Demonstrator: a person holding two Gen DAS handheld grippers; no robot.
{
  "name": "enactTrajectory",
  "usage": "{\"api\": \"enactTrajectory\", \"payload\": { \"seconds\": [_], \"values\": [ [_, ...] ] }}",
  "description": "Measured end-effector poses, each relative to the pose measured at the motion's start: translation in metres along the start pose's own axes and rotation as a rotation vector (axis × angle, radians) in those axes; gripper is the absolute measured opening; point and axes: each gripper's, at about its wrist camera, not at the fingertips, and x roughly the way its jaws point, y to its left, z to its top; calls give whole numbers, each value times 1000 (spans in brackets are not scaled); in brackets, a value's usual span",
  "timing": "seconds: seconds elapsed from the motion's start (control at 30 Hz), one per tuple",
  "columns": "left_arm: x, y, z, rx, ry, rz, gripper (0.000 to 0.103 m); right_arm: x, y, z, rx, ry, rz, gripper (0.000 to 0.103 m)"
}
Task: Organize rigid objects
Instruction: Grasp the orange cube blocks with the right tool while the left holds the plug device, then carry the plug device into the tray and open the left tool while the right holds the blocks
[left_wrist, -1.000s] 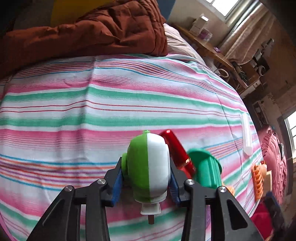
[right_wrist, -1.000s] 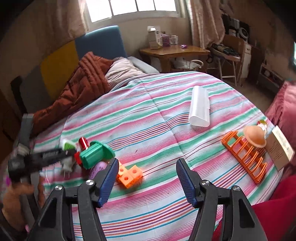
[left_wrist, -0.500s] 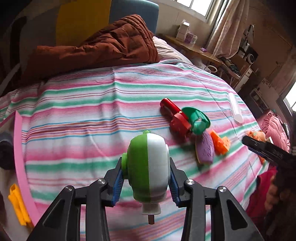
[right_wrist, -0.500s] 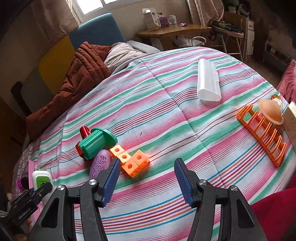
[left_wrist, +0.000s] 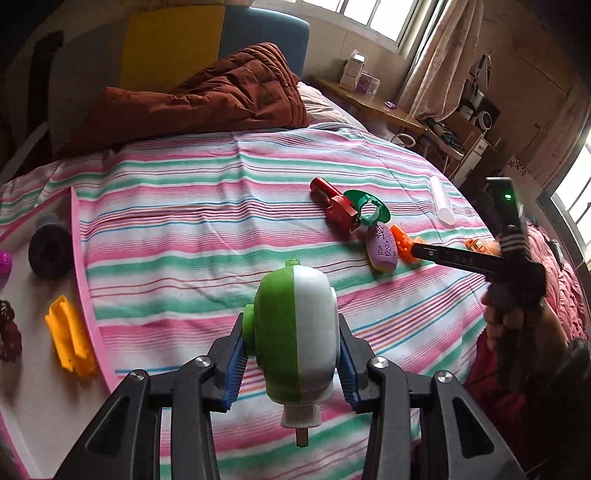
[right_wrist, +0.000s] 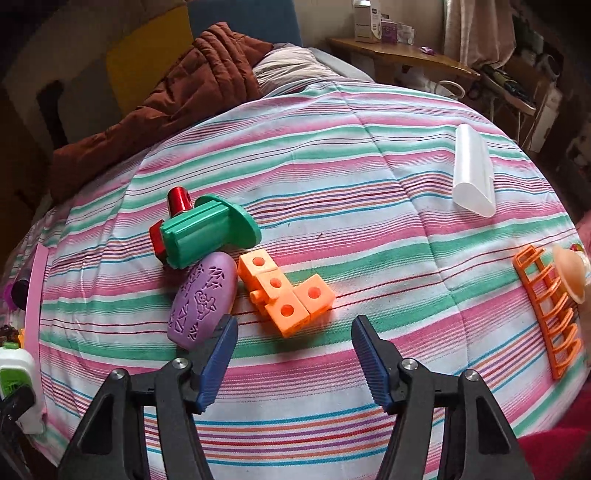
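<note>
My left gripper (left_wrist: 293, 363) is shut on a green and white toy (left_wrist: 297, 332), held above the striped bed near a pink-rimmed white tray (left_wrist: 79, 266) at the left. My right gripper (right_wrist: 291, 356) is open and empty, just in front of the orange linked cubes (right_wrist: 284, 295) and a purple egg-shaped piece (right_wrist: 203, 301). A green flanged piece (right_wrist: 207, 230) lies against a red piece (right_wrist: 177, 201) behind them. The same cluster shows in the left wrist view (left_wrist: 369, 225), with the right gripper (left_wrist: 458, 258) beside it.
The tray holds a yellow clip (left_wrist: 68, 338) and a black wheel (left_wrist: 50, 249). A white tube (right_wrist: 472, 170), an orange rack (right_wrist: 550, 310) and a peach cup (right_wrist: 570, 271) lie to the right. A brown quilt (left_wrist: 207, 99) covers the bed's far end.
My left gripper has pulled back and left with the green and white toy, bringing the tray into view. My right gripper has moved down closer to the orange cubes.
</note>
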Motion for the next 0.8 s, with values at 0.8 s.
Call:
{"api": "enactTrajectory", "payload": {
  "seconds": [0.8],
  "values": [
    [-59,36,-37,-93,-92,69,43,4,4,-26,-103,27,-98,39]
  ]
}}
